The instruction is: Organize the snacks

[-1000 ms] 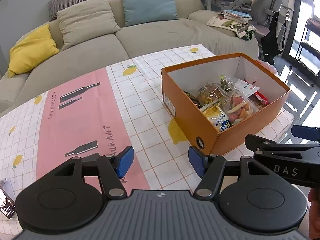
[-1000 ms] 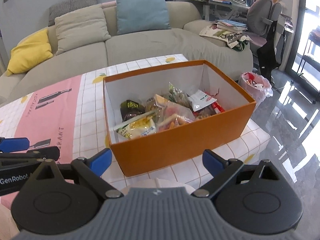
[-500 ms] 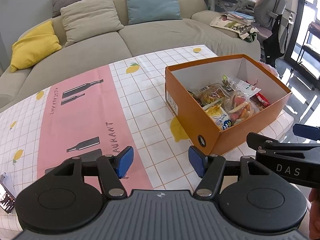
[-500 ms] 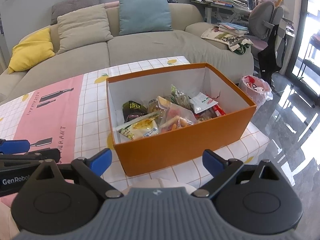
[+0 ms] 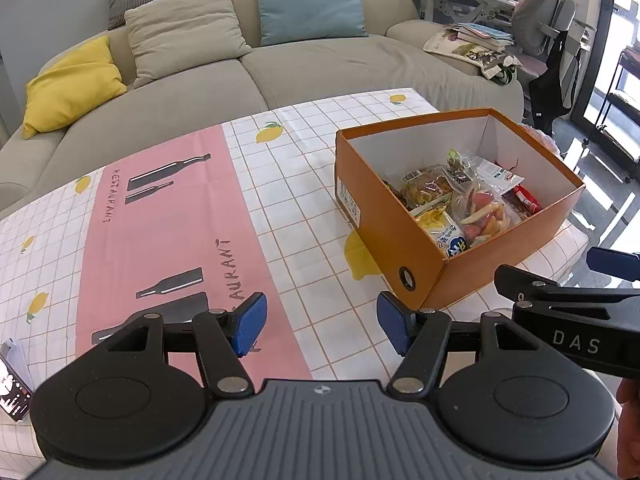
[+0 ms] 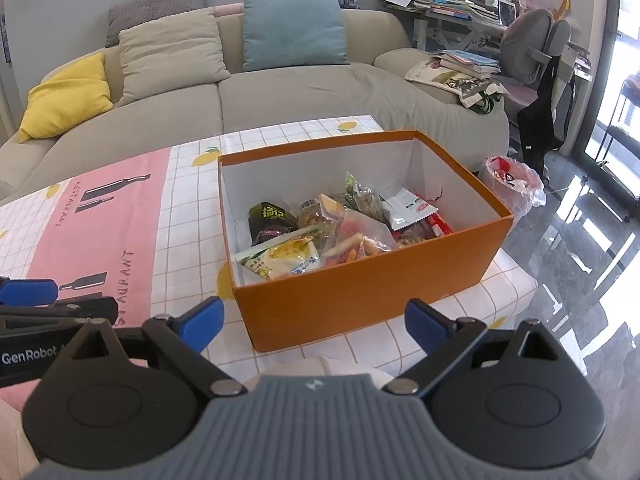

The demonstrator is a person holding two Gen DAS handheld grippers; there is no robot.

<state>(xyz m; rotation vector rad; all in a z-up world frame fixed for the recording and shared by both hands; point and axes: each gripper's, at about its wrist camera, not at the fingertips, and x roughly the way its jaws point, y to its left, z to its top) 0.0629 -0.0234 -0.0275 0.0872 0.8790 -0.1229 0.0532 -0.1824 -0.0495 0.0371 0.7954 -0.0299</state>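
An orange box [image 6: 360,296] [image 5: 400,240] stands open on the checked tablecloth [image 5: 280,184], holding several snack packets [image 6: 320,232] [image 5: 460,208]: a yellow bag, a clear bag of orange and red pieces, a dark pouch, a white sachet. My left gripper [image 5: 318,322] hovers open over the cloth, near the box's front left corner, with nothing between its blue pads. My right gripper [image 6: 314,324] hangs open before the box's near wall, empty. Each gripper shows at the edge of the other's view.
A beige sofa [image 6: 280,92] with yellow, beige and teal cushions runs behind the table. A bin with a plastic bag [image 6: 512,184] stands right of the table on glossy floor. A phone [image 5: 12,384] lies at the cloth's left edge. A grey chair [image 6: 536,44] stands far right.
Both views have drawn back and up slightly from the table, so the box looks a little farther. Both grippers stayed open and empty.
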